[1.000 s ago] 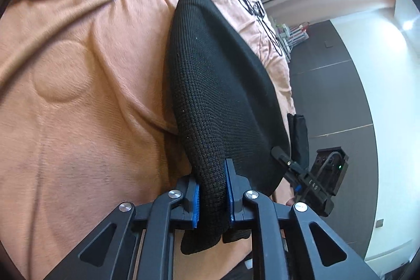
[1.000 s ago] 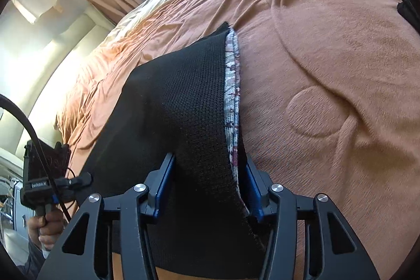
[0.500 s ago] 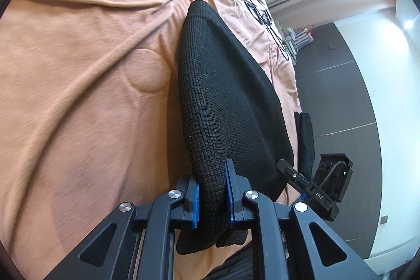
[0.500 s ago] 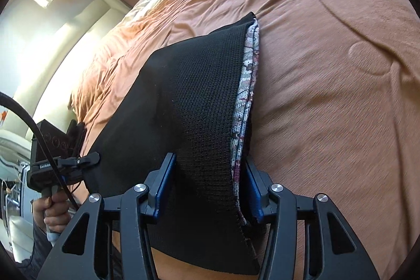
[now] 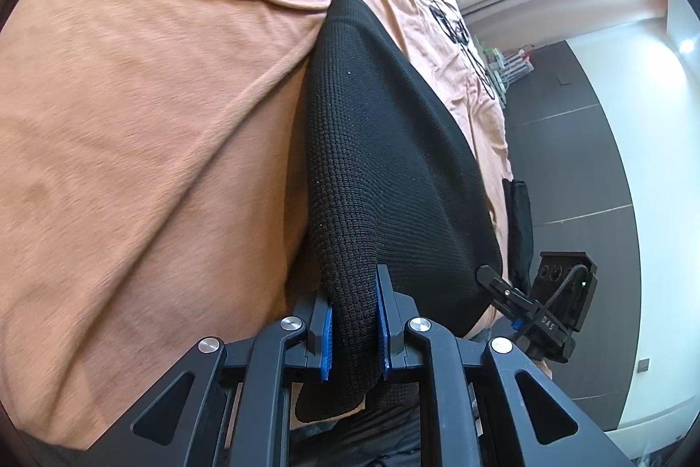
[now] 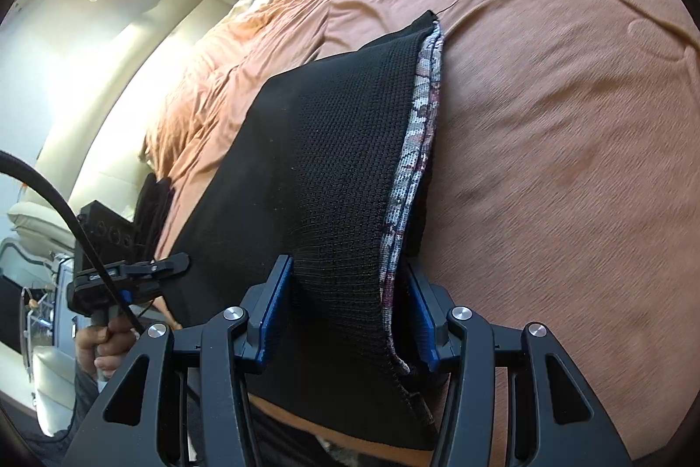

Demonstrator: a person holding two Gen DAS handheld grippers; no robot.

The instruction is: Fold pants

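pants (image 5: 385, 169): 1 | left gripper (image 5: 354, 329): clamping pants | right gripper (image 6: 345, 318): gripping pants | bedspread (image 5: 131, 117): 1

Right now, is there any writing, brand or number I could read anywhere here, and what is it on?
White lettering on right gripper: too blurred to read.
Label on left gripper: too small.
Black print on bedspread: illegible.

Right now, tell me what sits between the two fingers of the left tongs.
A bunched edge of the black pants fills the gap between the blue pads of the left tongs, seen in the left wrist view.
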